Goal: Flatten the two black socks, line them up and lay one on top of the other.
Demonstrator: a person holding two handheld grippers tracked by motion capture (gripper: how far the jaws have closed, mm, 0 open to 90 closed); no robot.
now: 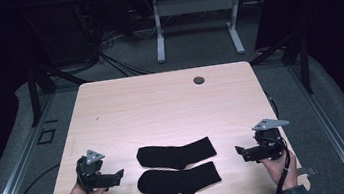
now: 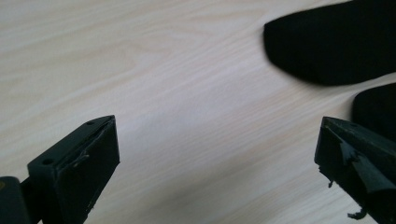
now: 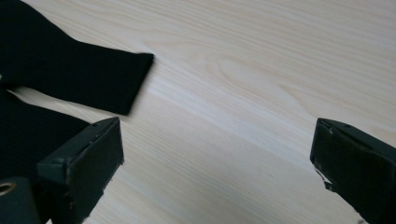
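Currently: two black socks (image 1: 176,155) (image 1: 179,181) flat, side by side, unpaired; left gripper (image 1: 118,175) and right gripper (image 1: 239,150) wide open, empty; handling not begun.

The place reads as a lab or recording studio set up for capturing manipulation work, not a home. A plain light-wood table (image 1: 170,102) with a round cable grommet (image 1: 199,80) stands alone on grey carpet (image 1: 193,43), ringed by dark curtained surroundings that shut out the rest of the room. Black metal struts (image 1: 39,79) brace up at the table's left and right far corners, like the legs of a camera or lighting frame. Metal rails (image 1: 8,186) run along the floor on either side. A tangle of black cables (image 1: 108,50) lies on the carpet behind, and a second desk on white legs (image 1: 158,33) stands farther back.
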